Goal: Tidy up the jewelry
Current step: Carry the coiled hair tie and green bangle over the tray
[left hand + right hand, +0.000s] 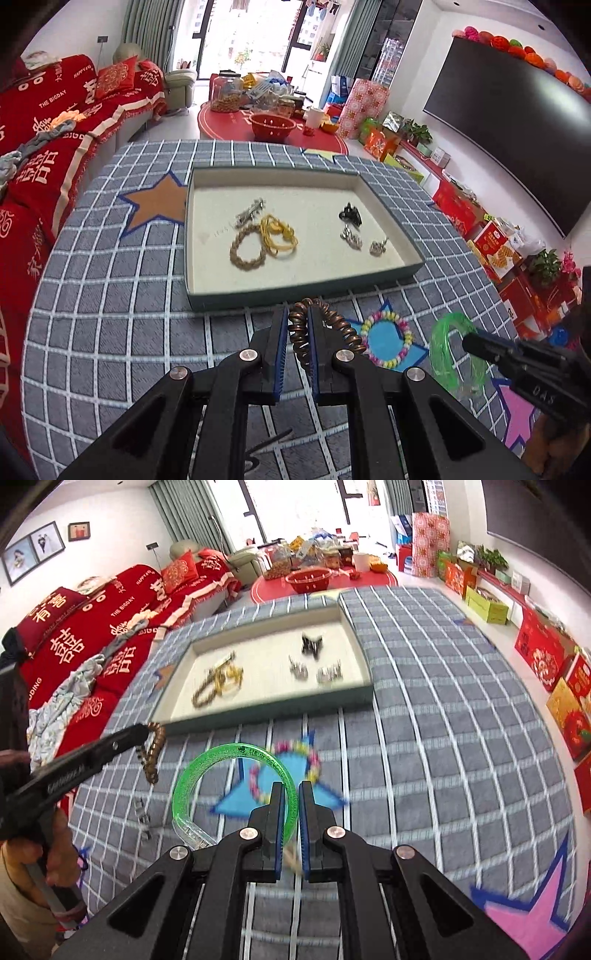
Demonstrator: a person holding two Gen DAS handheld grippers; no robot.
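My left gripper is shut on a brown spiral coil bracelet and holds it just in front of the shallow tray. The tray holds a gold rope bracelet, a yellow chain, a silver clip, a black clip and two silver pieces. My right gripper is shut on a green translucent bangle, lifted above the cloth. A pastel bead bracelet lies on a blue star between the grippers. The left gripper with the coil bracelet shows at left in the right wrist view.
The tray sits on a grey checked cloth with star patches. A red-covered sofa runs along the left. A red round table with jars and a basket stands beyond. Gift boxes line the right under a television.
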